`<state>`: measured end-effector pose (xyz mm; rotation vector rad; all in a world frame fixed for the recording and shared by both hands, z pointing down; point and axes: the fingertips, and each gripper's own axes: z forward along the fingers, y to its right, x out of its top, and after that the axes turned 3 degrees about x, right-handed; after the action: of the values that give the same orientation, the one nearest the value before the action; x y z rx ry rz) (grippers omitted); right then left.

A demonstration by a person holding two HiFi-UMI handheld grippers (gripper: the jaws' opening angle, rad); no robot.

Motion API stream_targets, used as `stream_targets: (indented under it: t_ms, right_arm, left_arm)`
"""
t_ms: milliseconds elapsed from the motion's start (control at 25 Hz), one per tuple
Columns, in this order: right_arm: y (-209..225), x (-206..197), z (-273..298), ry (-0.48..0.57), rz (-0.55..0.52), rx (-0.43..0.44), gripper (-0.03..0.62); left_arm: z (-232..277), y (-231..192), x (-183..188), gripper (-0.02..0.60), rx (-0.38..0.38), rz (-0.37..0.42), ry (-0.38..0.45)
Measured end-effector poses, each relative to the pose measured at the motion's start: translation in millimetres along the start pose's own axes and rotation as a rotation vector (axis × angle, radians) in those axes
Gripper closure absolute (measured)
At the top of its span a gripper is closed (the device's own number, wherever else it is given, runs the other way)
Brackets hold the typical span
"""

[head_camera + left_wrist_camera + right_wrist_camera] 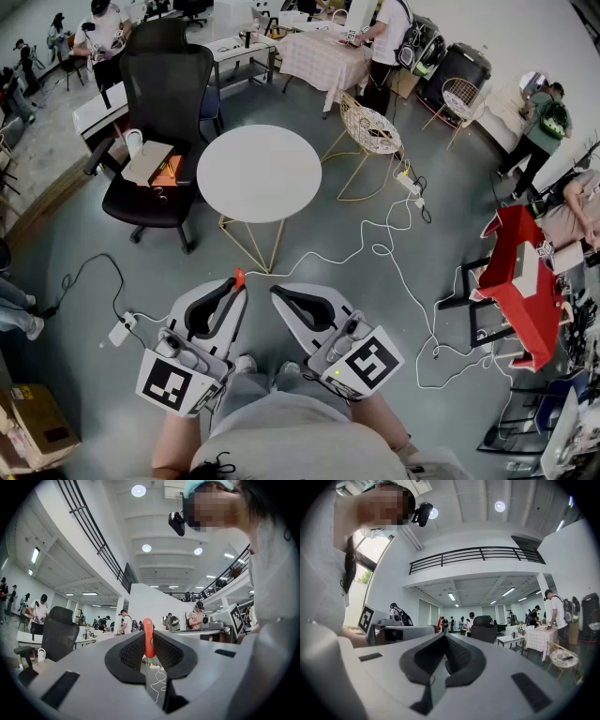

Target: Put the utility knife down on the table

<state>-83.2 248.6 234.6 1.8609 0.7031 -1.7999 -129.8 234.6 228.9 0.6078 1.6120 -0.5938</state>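
Left gripper (236, 287) (148, 633): jaws clamped on the orange utility knife (239, 278) (148, 643), which is pinched at the tips with its rounded end poking out past them. Right gripper (277, 294) (442, 637): jaws together, nothing between them. Both grippers are held side by side close to the person's body, tips angled toward each other but apart. The knife is in the air over the grey floor (309, 239), short of the round white tabletop (260, 173), not touching it. Black office chair (159, 112) just left of the tabletop. White cable (375, 248) on the floor to the right.
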Motion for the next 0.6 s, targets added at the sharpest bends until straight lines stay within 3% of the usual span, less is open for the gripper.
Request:
stream_targets:
  t_ms: [600]
  right_arm:
    - [-10,0,27,-0.004,0.011,-0.01,0.586]
  left_arm:
    - [-10,-23,4,0.526,-0.019,0.006,0.013]
